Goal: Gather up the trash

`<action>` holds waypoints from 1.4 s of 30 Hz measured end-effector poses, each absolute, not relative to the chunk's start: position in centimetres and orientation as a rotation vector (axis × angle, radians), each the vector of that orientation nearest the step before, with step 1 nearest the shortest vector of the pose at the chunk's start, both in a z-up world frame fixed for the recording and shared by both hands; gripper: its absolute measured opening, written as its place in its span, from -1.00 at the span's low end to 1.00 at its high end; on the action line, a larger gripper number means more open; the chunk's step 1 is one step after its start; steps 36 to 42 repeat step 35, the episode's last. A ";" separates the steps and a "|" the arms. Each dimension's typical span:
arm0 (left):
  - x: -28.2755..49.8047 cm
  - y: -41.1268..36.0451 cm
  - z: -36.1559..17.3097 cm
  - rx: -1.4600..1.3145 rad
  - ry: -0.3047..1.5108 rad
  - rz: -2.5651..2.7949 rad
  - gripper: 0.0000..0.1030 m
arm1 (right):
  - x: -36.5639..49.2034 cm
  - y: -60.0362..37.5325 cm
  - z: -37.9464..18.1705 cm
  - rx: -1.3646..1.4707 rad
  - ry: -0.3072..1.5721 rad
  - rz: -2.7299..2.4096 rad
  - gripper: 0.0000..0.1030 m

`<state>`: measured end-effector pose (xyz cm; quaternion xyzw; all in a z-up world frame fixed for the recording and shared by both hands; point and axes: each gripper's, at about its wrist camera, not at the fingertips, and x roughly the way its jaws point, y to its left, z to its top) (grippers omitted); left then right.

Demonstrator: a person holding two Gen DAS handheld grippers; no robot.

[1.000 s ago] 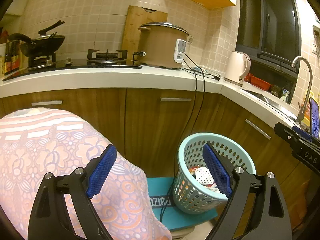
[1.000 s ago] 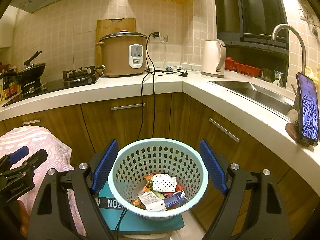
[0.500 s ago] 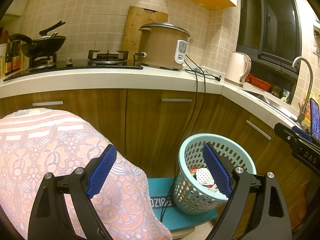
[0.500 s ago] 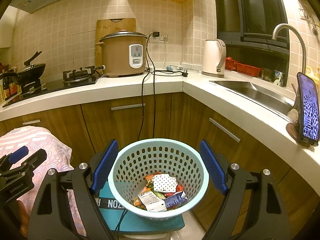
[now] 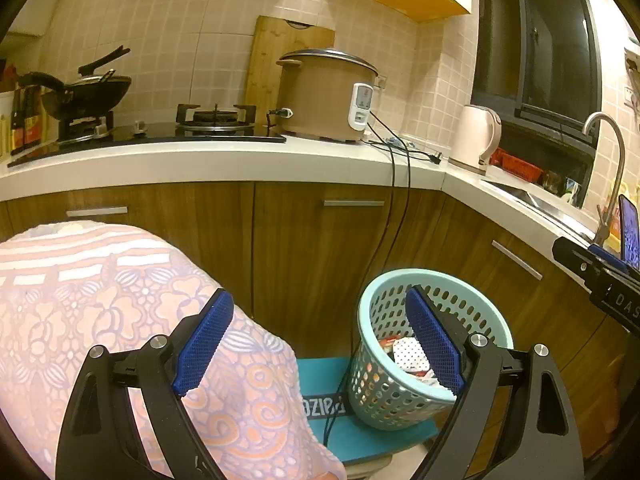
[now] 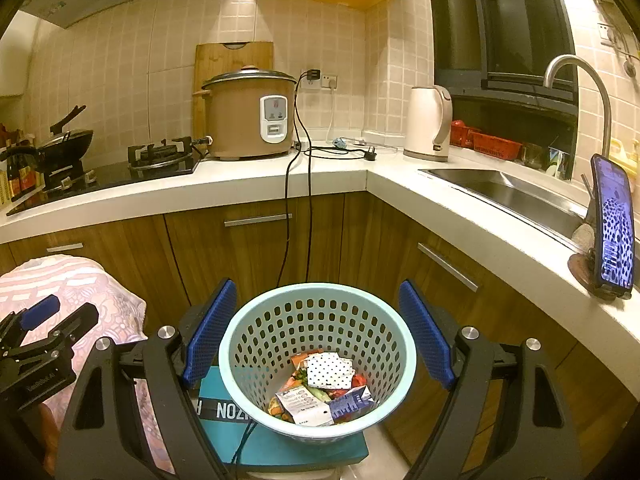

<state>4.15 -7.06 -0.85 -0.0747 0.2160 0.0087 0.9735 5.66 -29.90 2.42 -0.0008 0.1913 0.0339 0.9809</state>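
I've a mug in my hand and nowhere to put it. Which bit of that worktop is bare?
The white counter is bare along its front edge, below the rice cooker and gas hob. The corner between cooker and kettle is crossed by cords and a loose plug. Right of that, the sink and phone take most of the room.

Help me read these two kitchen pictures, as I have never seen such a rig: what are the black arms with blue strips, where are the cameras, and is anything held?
A person holds two hand grippers, each with a camera looking along its fingers. The blue strips are finger pads. The left gripper, seen in its own view, is open and empty above a patterned cloth. The right gripper is open, empty, aimed at a pale blue wastebasket holding wrappers. The basket stands on a teal box.
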 end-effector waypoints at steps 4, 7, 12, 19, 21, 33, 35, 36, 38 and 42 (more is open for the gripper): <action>4.2 -7.1 -0.9 -0.147 0.440 0.020 0.69 | 5.5 -29.9 2.6 -0.004 0.381 0.068 0.53; 4.1 -7.1 -0.8 -0.141 0.438 0.025 0.73 | 5.6 -30.0 2.7 -0.002 0.381 0.069 0.53; 4.0 -7.5 -0.6 -0.112 0.432 0.022 0.73 | 5.5 -30.0 2.7 0.000 0.379 0.070 0.53; 4.1 -7.1 -0.5 -0.135 0.425 0.014 0.80 | 5.2 -30.0 2.7 0.000 0.378 0.065 0.54; 3.7 -7.0 -0.3 -0.130 0.402 0.015 0.83 | 5.2 -30.1 2.7 0.002 0.381 0.061 0.56; 3.9 -7.0 -0.4 -0.149 0.417 -0.003 0.84 | 5.2 -30.4 2.6 0.010 0.387 0.056 0.59; 3.8 -6.9 -0.4 -0.153 0.416 -0.006 0.84 | 5.2 -30.4 2.5 0.009 0.389 0.055 0.59; 3.8 -6.9 -0.4 -0.153 0.416 -0.006 0.84 | 5.2 -30.4 2.5 0.009 0.389 0.055 0.59; 3.8 -6.9 -0.4 -0.153 0.416 -0.006 0.84 | 5.2 -30.4 2.5 0.009 0.389 0.055 0.59; 3.8 -6.9 -0.4 -0.153 0.416 -0.006 0.84 | 5.2 -30.4 2.5 0.009 0.389 0.055 0.59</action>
